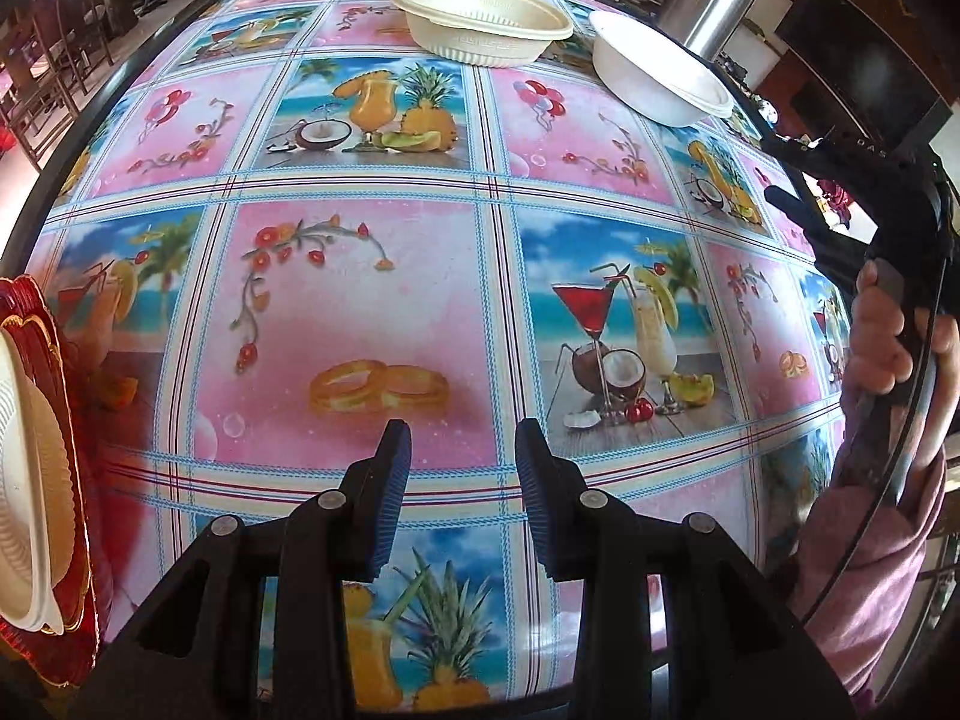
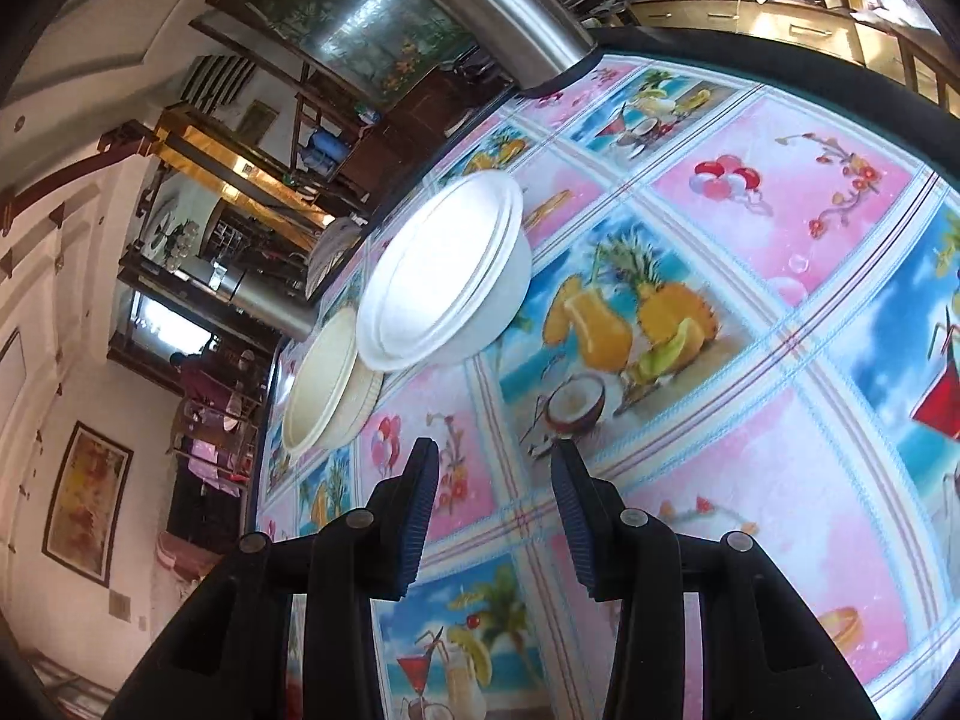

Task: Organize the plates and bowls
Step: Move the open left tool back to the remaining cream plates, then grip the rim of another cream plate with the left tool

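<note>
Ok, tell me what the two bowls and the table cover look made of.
Cream bowl: likely moulded pulp or foam, matte, ribbed wall. White bowl: similar disposable material, smooth, matte, stepped rim. Table cover: seemingly vinyl or oilcloth, printed, with a slight sheen.

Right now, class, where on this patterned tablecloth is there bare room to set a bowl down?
Free: the wide middle of the tablecloth, between the red scalloped plate stack and the far bowls. Crowded: the far edge, where the cream ribbed bowl and white bowl sit.
</note>
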Demonstrator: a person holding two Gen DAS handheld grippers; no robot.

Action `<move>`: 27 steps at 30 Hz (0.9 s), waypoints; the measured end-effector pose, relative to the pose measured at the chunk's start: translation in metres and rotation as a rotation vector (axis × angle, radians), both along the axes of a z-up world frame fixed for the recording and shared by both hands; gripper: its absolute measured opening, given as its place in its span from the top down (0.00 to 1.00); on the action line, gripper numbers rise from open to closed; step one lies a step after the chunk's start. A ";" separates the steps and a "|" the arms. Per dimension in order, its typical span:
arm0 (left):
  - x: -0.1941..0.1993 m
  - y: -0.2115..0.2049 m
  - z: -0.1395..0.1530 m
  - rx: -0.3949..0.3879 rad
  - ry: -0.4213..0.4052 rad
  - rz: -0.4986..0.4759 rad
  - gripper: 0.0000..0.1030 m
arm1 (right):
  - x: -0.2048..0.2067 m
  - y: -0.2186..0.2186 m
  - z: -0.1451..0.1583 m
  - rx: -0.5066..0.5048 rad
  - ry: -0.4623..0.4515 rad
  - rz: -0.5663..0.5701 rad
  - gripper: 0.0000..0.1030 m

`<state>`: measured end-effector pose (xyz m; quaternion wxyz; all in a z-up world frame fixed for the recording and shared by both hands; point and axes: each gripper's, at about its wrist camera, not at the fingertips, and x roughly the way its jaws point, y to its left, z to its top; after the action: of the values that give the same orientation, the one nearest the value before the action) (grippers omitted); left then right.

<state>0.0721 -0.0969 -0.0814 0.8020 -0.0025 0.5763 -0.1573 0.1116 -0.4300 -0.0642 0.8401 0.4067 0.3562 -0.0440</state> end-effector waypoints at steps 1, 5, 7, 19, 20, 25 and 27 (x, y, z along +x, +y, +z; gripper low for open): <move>0.002 -0.001 -0.001 -0.001 0.002 0.001 0.67 | 0.006 -0.010 0.001 0.014 0.009 -0.016 0.59; 0.019 0.000 0.009 -0.034 0.001 0.013 0.67 | 0.023 -0.037 0.002 0.076 0.022 -0.084 0.59; 0.040 0.002 0.020 -0.054 -0.034 0.054 0.67 | 0.026 -0.038 0.000 0.094 0.010 -0.091 0.59; 0.182 0.022 0.027 -0.276 -0.058 0.434 0.56 | 0.043 -0.003 -0.019 0.180 -0.021 0.094 0.59; 0.191 0.022 0.024 -0.272 -0.053 0.444 0.56 | 0.046 0.000 -0.021 0.188 -0.018 0.110 0.59; 0.213 0.032 0.015 -0.294 -0.042 0.506 0.56 | 0.060 0.020 -0.025 0.219 -0.036 0.188 0.59; 0.217 0.034 0.012 -0.310 -0.035 0.513 0.56 | 0.068 0.031 -0.022 0.224 -0.038 0.217 0.59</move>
<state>0.2892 -0.0630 -0.0691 0.8153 -0.2676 0.5122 -0.0357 0.1798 -0.3993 -0.0865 0.7958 0.4579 0.3849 0.0947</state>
